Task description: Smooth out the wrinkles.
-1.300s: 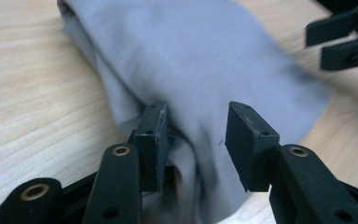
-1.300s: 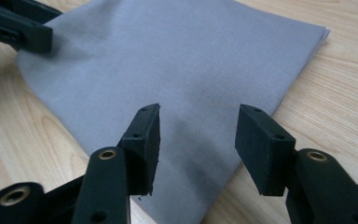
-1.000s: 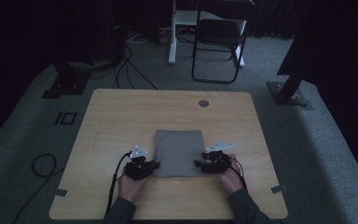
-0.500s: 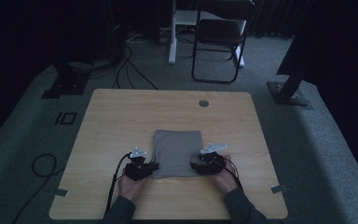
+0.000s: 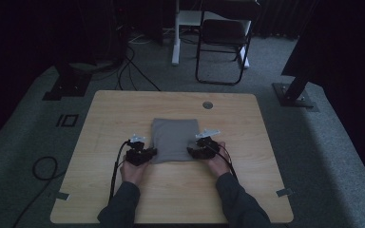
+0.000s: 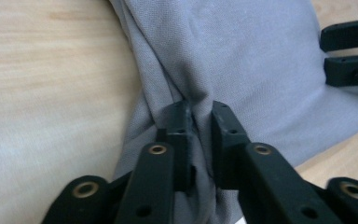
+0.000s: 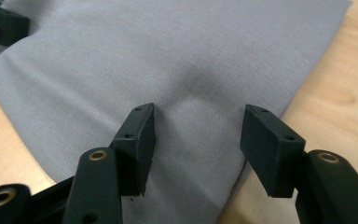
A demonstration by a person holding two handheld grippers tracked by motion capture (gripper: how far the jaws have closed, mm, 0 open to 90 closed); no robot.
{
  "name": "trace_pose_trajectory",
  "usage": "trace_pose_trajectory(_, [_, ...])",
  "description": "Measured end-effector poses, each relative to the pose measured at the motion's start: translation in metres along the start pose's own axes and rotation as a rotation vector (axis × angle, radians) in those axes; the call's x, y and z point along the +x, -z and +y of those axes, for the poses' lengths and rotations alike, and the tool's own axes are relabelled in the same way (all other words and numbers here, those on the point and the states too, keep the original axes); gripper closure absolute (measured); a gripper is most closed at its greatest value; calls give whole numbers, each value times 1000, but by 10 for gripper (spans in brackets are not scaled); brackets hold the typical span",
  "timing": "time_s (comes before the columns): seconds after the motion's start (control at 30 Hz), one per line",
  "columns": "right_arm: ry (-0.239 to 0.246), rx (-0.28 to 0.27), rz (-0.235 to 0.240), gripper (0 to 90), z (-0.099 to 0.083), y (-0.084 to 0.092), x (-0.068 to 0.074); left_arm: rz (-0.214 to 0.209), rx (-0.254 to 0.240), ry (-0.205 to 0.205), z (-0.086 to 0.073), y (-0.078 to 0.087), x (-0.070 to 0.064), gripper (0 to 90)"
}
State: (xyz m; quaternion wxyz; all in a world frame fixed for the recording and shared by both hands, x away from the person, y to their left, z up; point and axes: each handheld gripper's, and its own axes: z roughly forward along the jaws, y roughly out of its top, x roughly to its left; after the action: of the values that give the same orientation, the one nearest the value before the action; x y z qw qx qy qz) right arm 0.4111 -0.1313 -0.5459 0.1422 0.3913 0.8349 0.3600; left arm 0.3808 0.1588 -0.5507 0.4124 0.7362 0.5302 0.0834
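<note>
A folded grey cloth (image 5: 173, 138) lies flat in the middle of the wooden table (image 5: 114, 109). My left gripper (image 5: 147, 153) sits at the cloth's near left corner. In the left gripper view it (image 6: 199, 122) is shut on a bunched fold of the grey cloth (image 6: 261, 70). My right gripper (image 5: 193, 151) is at the near right corner. In the right gripper view it (image 7: 196, 135) stands open over the cloth (image 7: 168, 51), one jaw on the fabric, the other at its edge. The right gripper's fingers (image 6: 349, 56) appear across the cloth in the left gripper view.
A round grommet hole (image 5: 207, 105) sits near the table's far edge. A black folding chair (image 5: 224, 42) and white desk legs (image 5: 176, 33) stand beyond the table. Cables (image 5: 43, 166) trail on the floor at left.
Both hands have moved inward toward the cloth's near corners; the right gripper has come further over the fabric.
</note>
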Motion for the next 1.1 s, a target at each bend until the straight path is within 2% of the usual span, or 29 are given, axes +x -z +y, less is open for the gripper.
trace_pose_trajectory(0.1, [13,6,-24,451,6,-2,-3,-45,-89,36,5,19,7,690])
trace_pose_trajectory(0.13, [12,4,-26,454,7,0,-3,-49,-120,41,5,28,8,688])
trace_pose_trajectory(0.2, [18,-5,-36,459,5,5,-3,-26,-149,22,4,44,10,687])
trace_pose_trajectory(0.27, [24,-18,-38,460,3,11,-1,-15,-147,9,3,50,11,688])
trace_pose_trajectory(0.3, [30,-24,-37,460,1,14,0,-7,-140,-16,-3,59,10,688])
trace_pose_trajectory(0.37, [33,-40,-32,461,-3,20,3,5,-120,-56,-11,61,7,674])
trace_pose_trajectory(0.47, [56,-49,-19,461,-11,25,8,22,-80,-120,-21,54,3,642])
trace_pose_trajectory(0.53, [71,-39,-10,464,-15,25,11,38,-60,-141,-25,46,1,621])
trace_pose_trajectory(0.57, [74,-30,-11,486,-17,24,12,52,-53,-154,-25,42,1,622])
trace_pose_trajectory(0.6, [80,-21,-10,502,-19,22,13,60,-46,-159,-25,40,2,664])
trace_pose_trajectory(0.63, [82,-9,-9,543,-20,20,13,65,-41,-158,-24,38,4,770])
trace_pose_trajectory(0.67, [84,2,-9,575,-21,18,14,65,-46,-138,-24,38,6,871])
trace_pose_trajectory(0.7, [83,-3,-1,636,-21,17,14,47,-56,-110,-24,40,10,885])
trace_pose_trajectory(0.73, [85,-3,-1,711,-21,17,14,50,-71,-89,-24,43,13,887])
trace_pose_trajectory(0.8, [105,9,-14,789,-20,18,16,94,-93,-46,-25,51,21,886])
trace_pose_trajectory(0.87, [127,12,-21,804,-20,18,17,101,-103,0,-26,57,30,883])
trace_pose_trajectory(0.9, [126,12,-14,804,-20,18,17,145,-94,-5,-26,58,31,885])
trace_pose_trajectory(0.93, [126,11,-14,803,-20,18,17,172,-94,2,-26,59,32,895])
trace_pose_trajectory(0.97, [123,10,-16,802,-20,18,16,160,-97,17,-26,61,33,853])
trace_pose_trajectory(1.03, [118,10,-14,799,-21,19,16,153,-102,12,-26,62,32,809])
trace_pose_trajectory(1.1, [114,8,-11,781,-21,19,14,119,-113,-33,-26,63,22,759])
